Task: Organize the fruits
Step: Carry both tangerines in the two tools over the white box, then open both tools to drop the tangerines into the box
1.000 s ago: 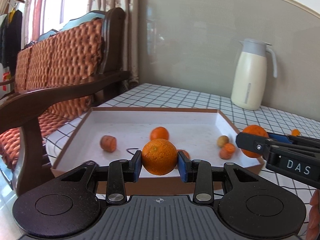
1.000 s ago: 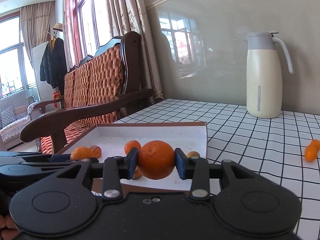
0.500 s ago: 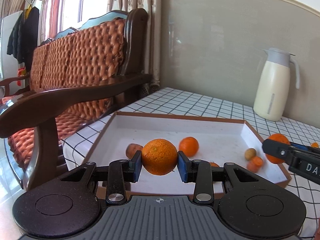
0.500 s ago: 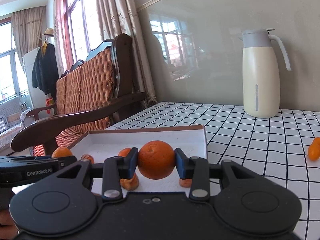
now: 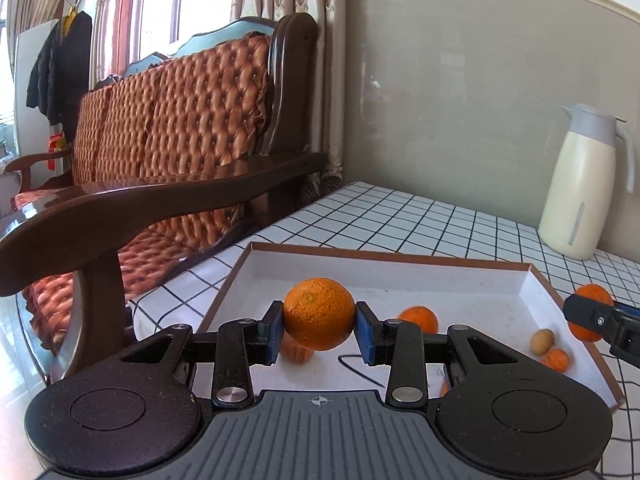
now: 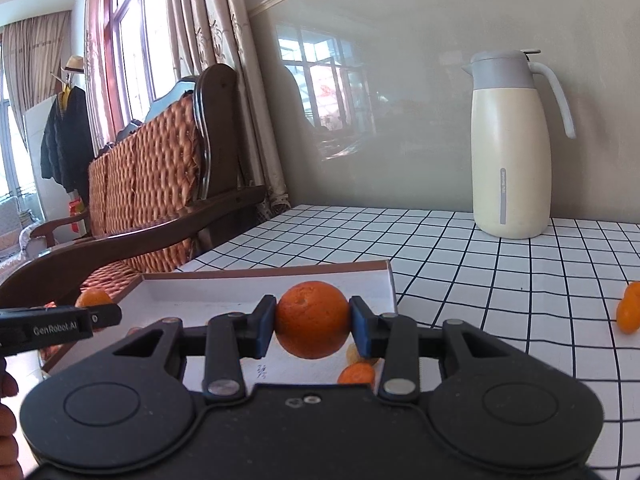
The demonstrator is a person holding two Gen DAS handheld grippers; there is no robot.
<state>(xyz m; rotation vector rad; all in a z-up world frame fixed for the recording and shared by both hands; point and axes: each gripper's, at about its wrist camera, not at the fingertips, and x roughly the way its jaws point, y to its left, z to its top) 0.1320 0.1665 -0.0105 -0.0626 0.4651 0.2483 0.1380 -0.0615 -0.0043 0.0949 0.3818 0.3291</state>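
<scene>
My left gripper [image 5: 319, 332] is shut on an orange [image 5: 319, 313] and holds it above the near left part of a white tray with a brown rim [image 5: 384, 254]. My right gripper [image 6: 313, 331] is shut on another orange [image 6: 312, 319], above the tray's right end [image 6: 390, 280]. In the tray lie an orange [image 5: 419, 318], a reddish fruit [image 5: 295, 353] partly hidden under my left gripper, a small tan fruit [image 5: 542, 340] and a small orange fruit [image 5: 555, 359]. The right gripper with its orange shows at the left wrist view's right edge [image 5: 591, 315].
The tray sits on a white table with a black grid [image 6: 480, 256]. A cream thermos jug [image 6: 510, 152] stands at the back by the wall. A small orange fruit [image 6: 629, 312] lies on the table at the right. A wooden sofa [image 5: 168, 152] stands left of the table.
Both grippers have risen and moved left while still gripping their oranges. The tray now sits lower and more to the right in the left wrist view.
</scene>
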